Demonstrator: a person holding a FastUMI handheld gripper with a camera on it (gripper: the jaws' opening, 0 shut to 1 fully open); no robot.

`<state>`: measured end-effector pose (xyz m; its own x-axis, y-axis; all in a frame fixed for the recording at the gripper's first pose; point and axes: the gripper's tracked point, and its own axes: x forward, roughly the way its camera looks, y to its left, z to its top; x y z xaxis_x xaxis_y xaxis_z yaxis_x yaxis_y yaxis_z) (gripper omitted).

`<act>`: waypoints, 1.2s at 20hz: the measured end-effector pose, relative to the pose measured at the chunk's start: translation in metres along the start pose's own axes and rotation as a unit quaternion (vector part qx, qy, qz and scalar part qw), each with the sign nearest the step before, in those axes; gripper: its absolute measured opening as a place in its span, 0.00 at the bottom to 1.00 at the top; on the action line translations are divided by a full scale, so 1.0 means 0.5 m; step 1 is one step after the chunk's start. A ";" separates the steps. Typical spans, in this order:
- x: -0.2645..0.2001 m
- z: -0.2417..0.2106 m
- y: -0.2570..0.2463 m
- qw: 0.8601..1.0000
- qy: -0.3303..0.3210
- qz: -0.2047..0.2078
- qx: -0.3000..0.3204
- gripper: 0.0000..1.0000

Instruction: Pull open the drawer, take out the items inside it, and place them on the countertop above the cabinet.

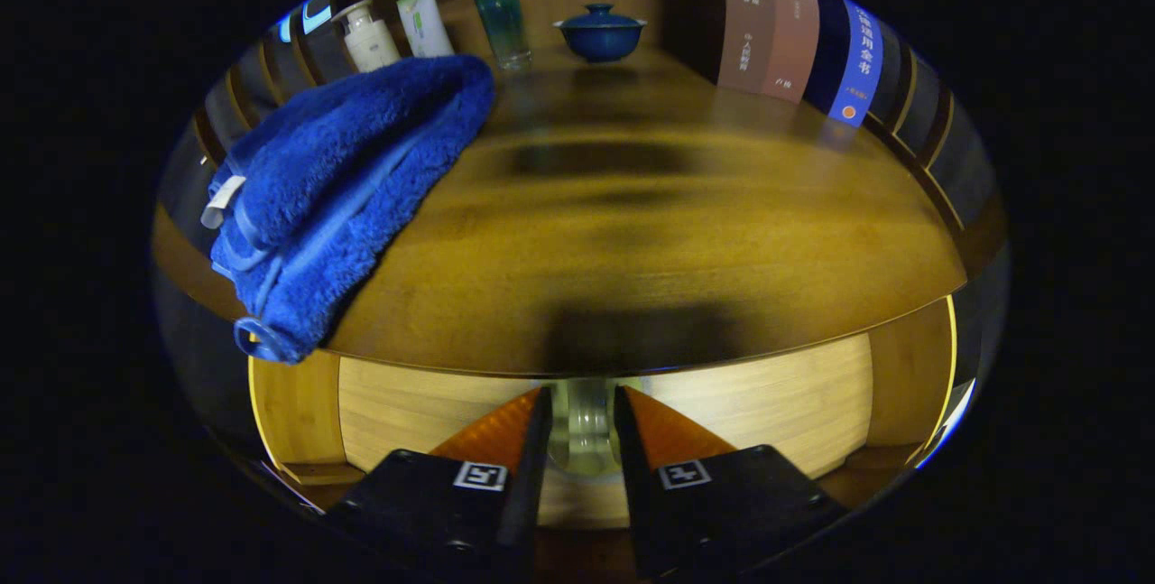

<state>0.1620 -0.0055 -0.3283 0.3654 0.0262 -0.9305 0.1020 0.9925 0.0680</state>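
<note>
We have the gripper at bottom centre, fingers clenched on the clear drawer knob of the pale drawer front under the countertop. Knob looks smooth, likely slippery; grip square, pull straight.

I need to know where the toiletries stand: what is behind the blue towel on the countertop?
Behind the blue towel stand a white pump bottle, a white tube and a teal bottle; the towel hides the first two's bases. The gripper straddles the clear drawer knob.
</note>
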 end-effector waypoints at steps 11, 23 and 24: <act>-0.040 -0.008 -0.001 0.999 -0.033 0.014 0.003 0.21; -0.286 0.013 -0.001 0.979 -0.200 0.035 0.004 0.21; -0.297 0.041 0.000 0.976 -0.214 0.031 -0.001 0.20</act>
<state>0.1266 -0.0118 -0.1829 0.7245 0.0347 -0.6884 0.0656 0.9907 0.1190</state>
